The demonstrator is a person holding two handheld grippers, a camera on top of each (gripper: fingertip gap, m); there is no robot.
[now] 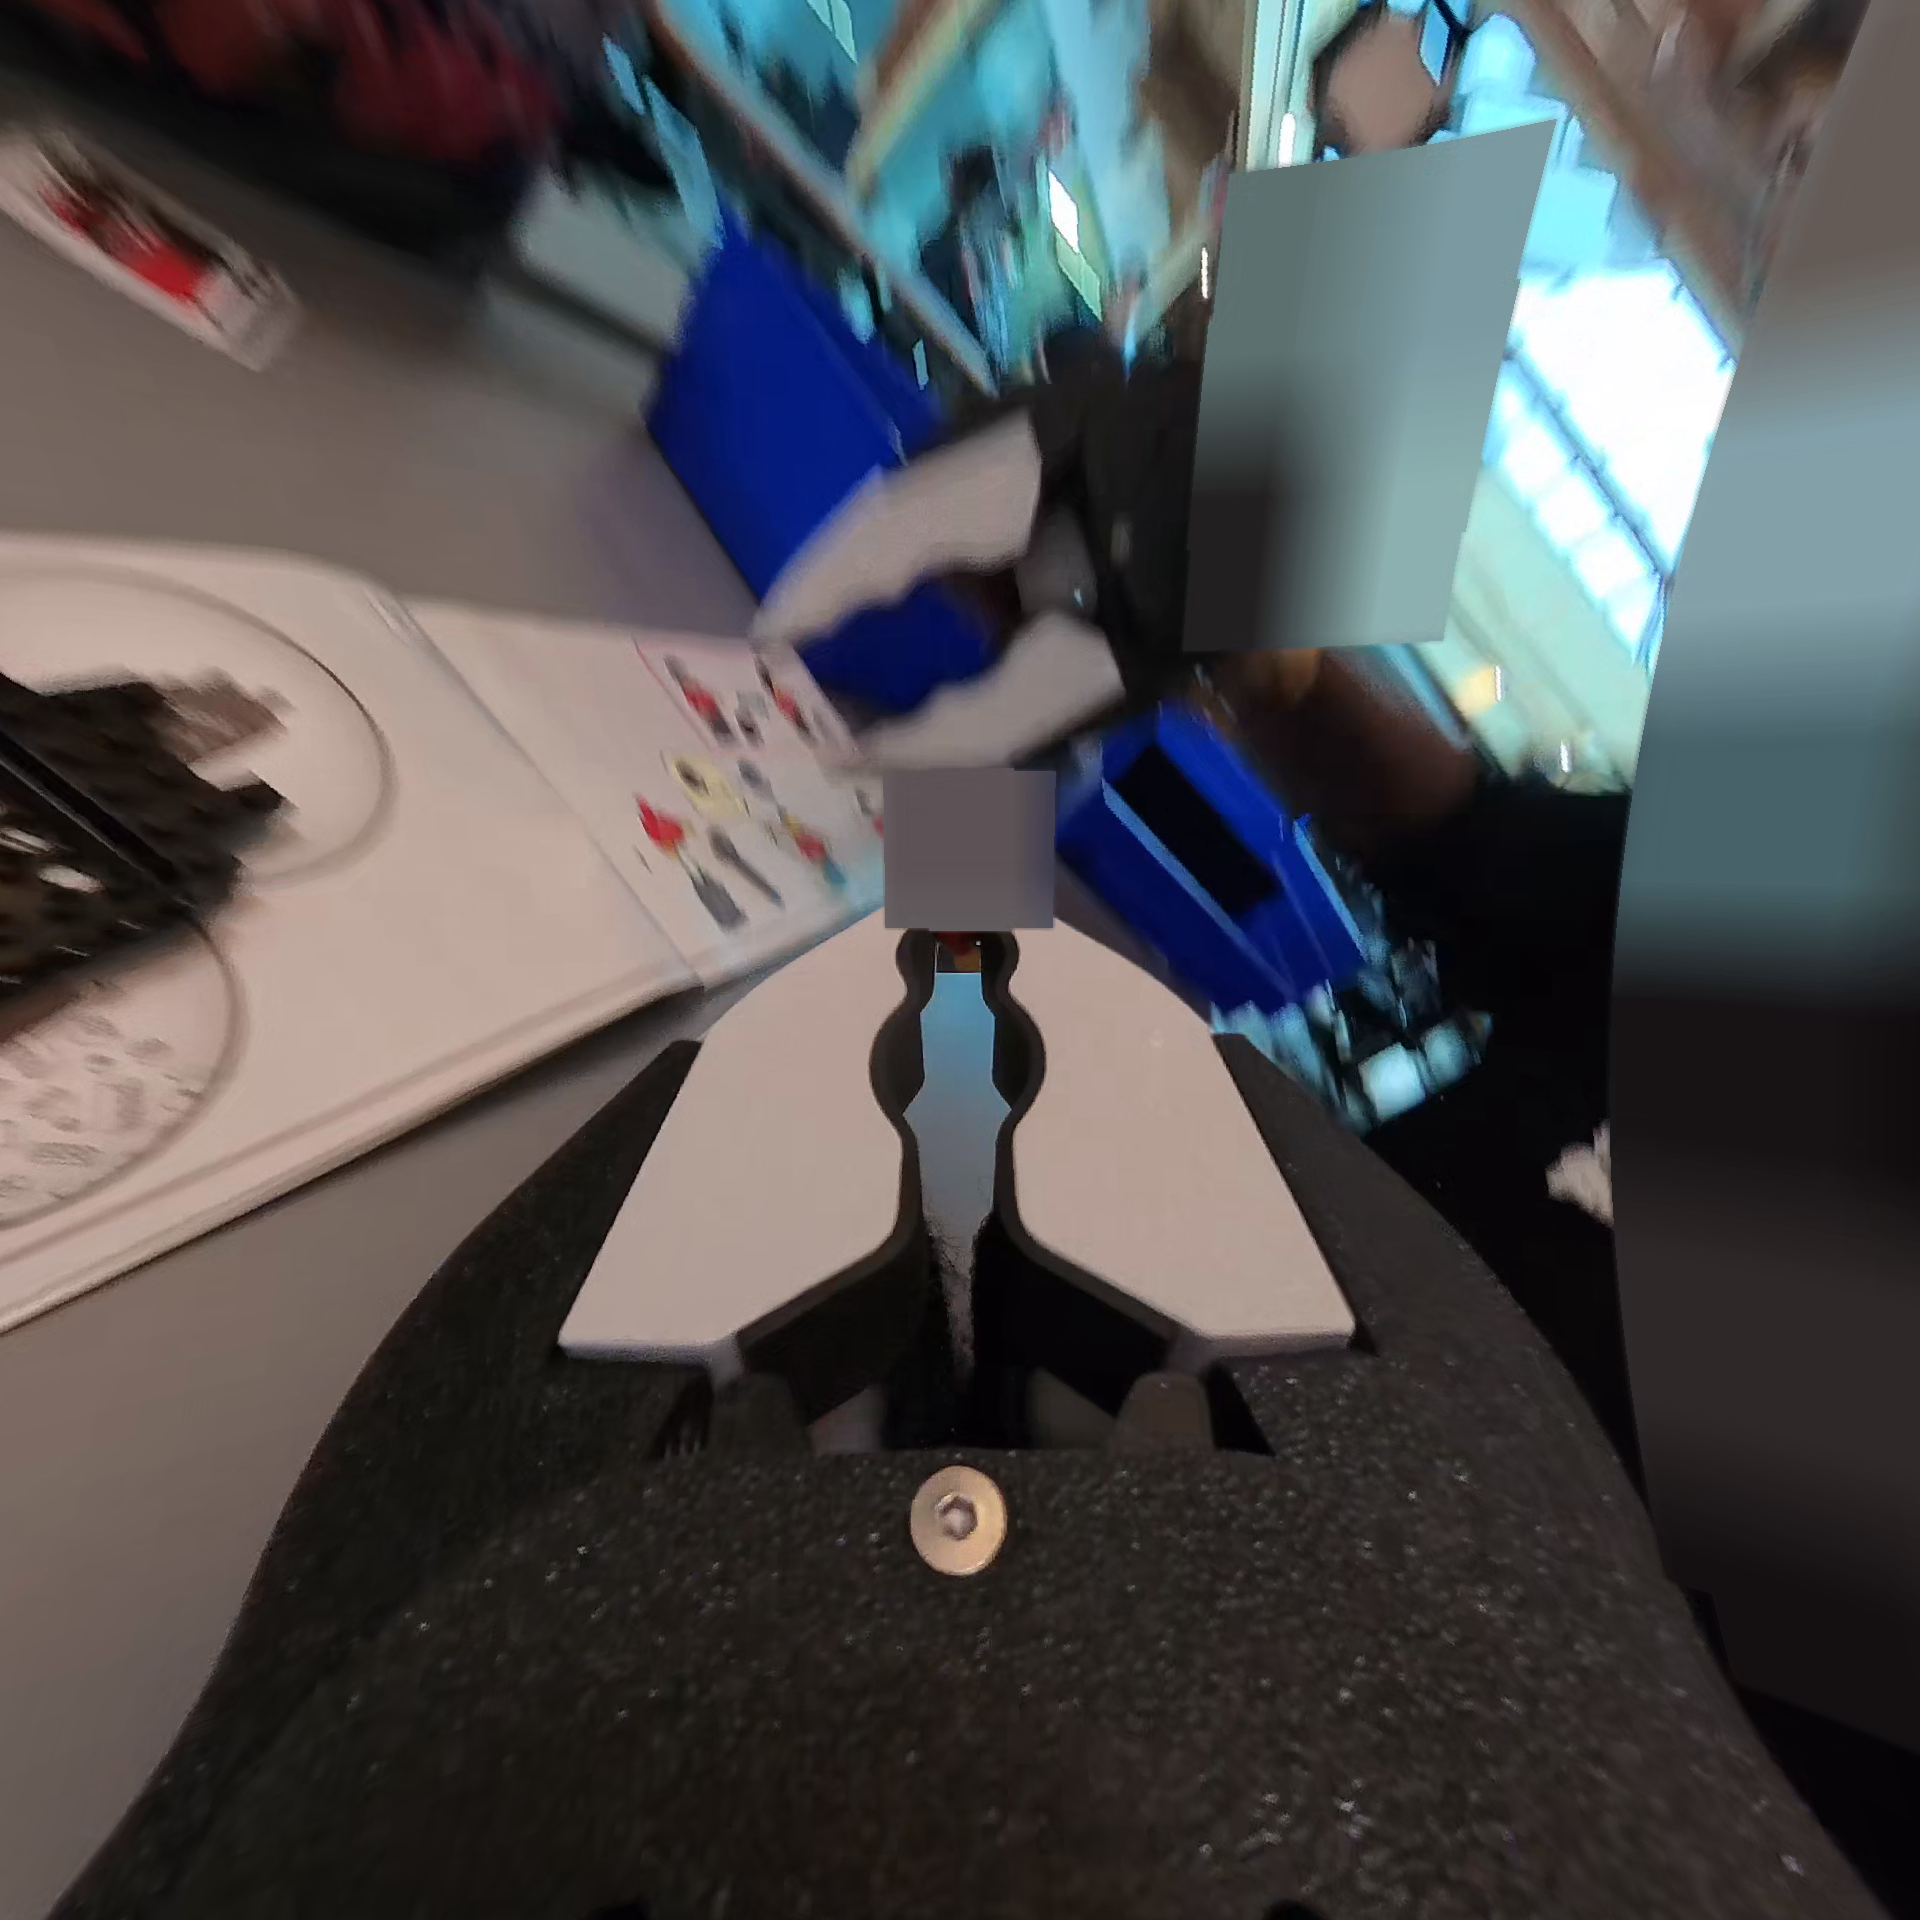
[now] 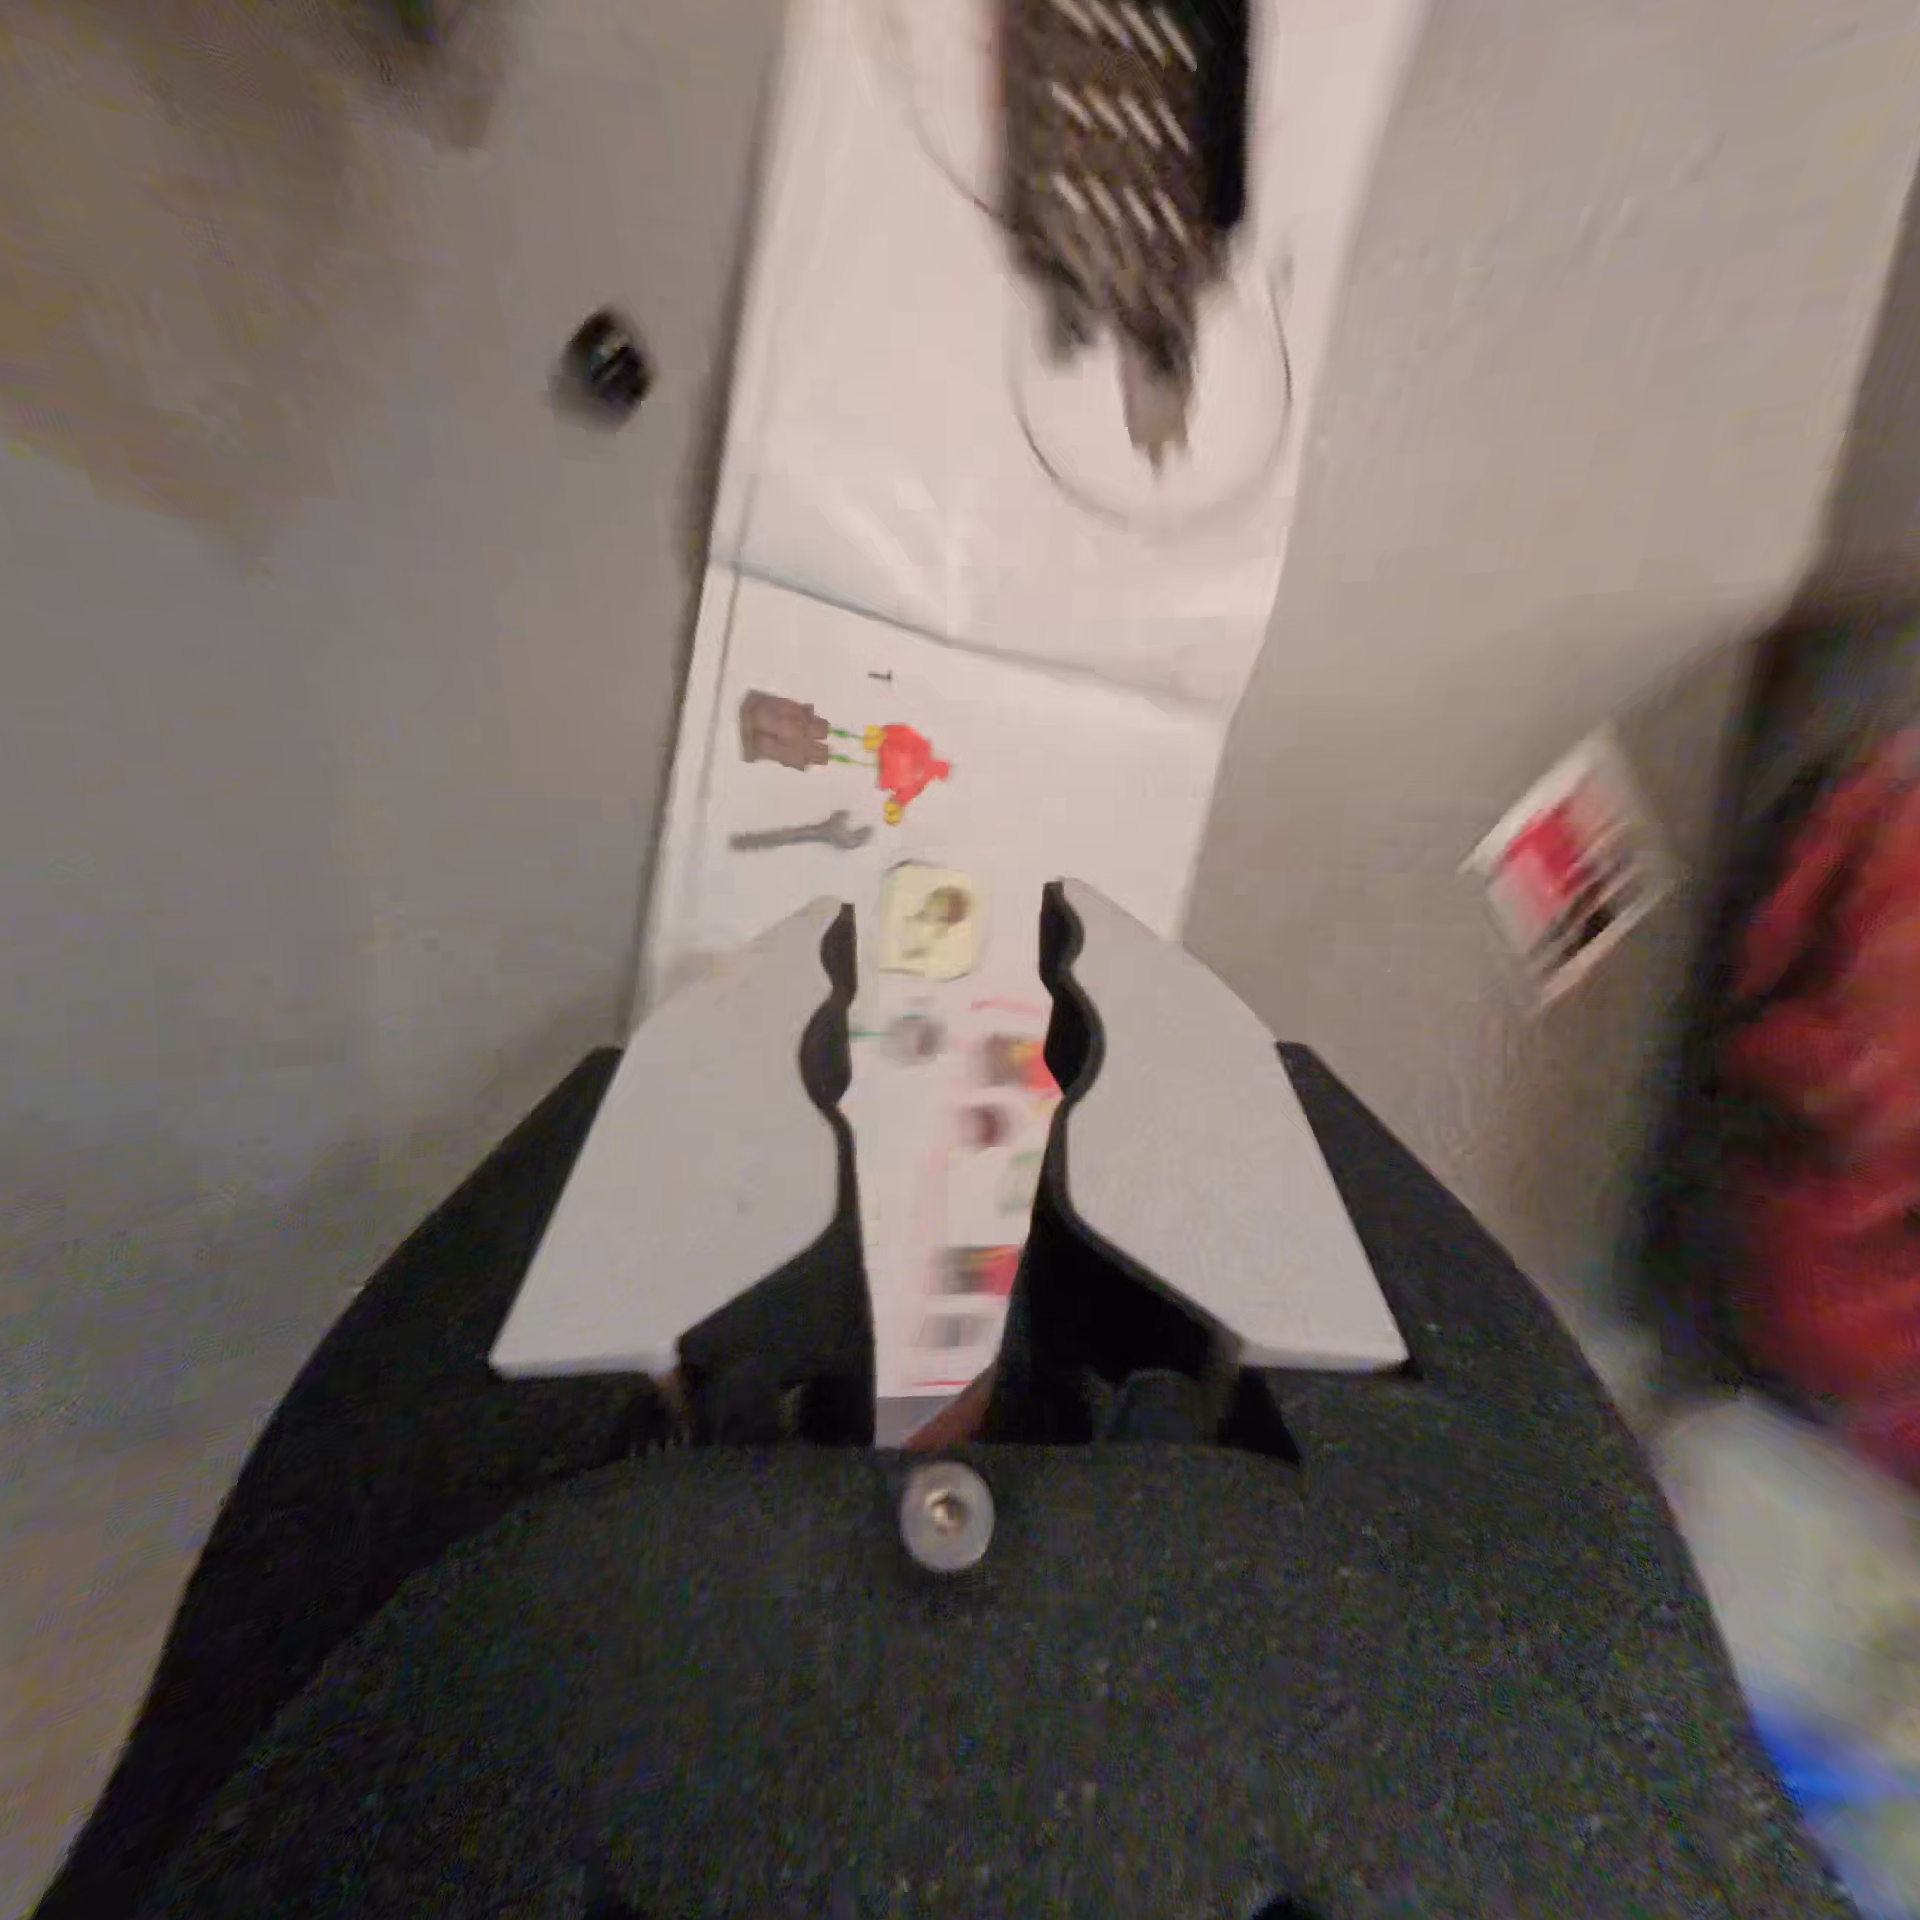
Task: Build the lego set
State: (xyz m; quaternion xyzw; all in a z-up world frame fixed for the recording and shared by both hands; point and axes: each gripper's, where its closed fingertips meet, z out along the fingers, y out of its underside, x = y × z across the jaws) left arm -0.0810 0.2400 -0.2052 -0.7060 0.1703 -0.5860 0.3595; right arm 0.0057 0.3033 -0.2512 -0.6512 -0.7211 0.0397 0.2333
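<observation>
The grey table (image 2: 312, 831) carries a white instruction sheet (image 2: 987, 644) with a dark brick pile (image 2: 1122, 208) at its far end. Blue bins (image 1: 769, 416) stand beyond.

The right gripper (image 2: 948, 909) hangs spread and empty above the sheet.

The left gripper (image 1: 958, 951) pinches a tiny red-and-yellow piece (image 1: 958, 948) at its tips; so slight a hold could slip, especially with both views blurred.

A plain grey bench (image 1: 312, 436) fills the near scene. Beyond its far edge stand blue bins (image 1: 769, 416), blurred. On the far right, bright windows (image 1: 1600, 416) let in daylight; the room behind is a blur of shelves.
</observation>
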